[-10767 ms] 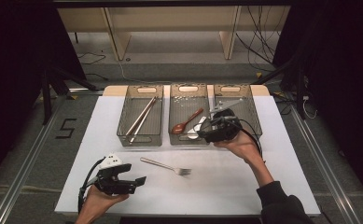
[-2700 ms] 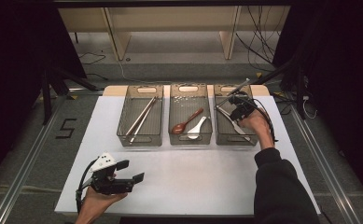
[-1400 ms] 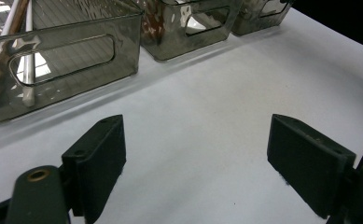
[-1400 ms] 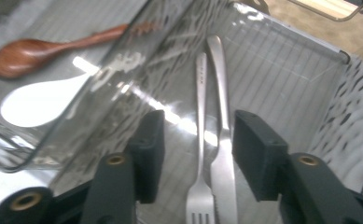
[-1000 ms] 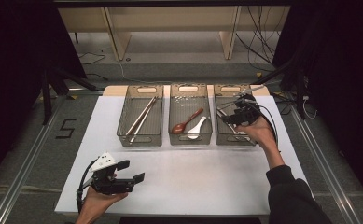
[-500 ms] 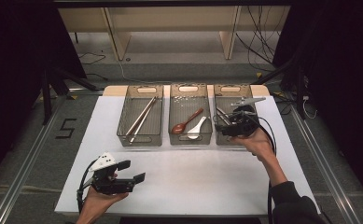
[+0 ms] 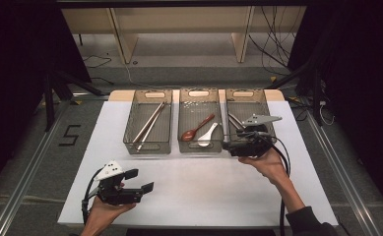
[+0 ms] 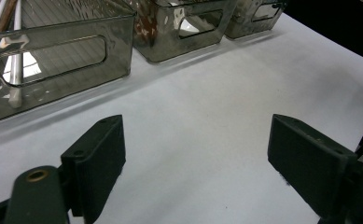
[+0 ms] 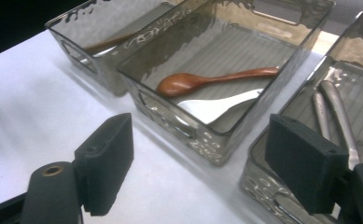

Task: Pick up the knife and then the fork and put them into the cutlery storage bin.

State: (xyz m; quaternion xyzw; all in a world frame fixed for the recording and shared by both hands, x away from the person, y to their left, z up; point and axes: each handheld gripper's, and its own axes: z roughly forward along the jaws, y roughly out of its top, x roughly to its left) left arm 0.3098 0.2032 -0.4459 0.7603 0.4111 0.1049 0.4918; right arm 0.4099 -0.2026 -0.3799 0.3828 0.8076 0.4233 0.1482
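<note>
The right hand-held gripper (image 7: 227, 145) has pulled back from the right bin (image 7: 265, 105) to its near edge, and its jaws are wide open with nothing in them. The fork that lay on the white counter (image 7: 204, 187) before is gone from it, and metal handles (image 9: 331, 112) now lie in that bin, so the fork looks put away. The left hand-held gripper (image 7: 139, 180) has stayed low at the near left, open and empty, so sorting seems done.
</note>
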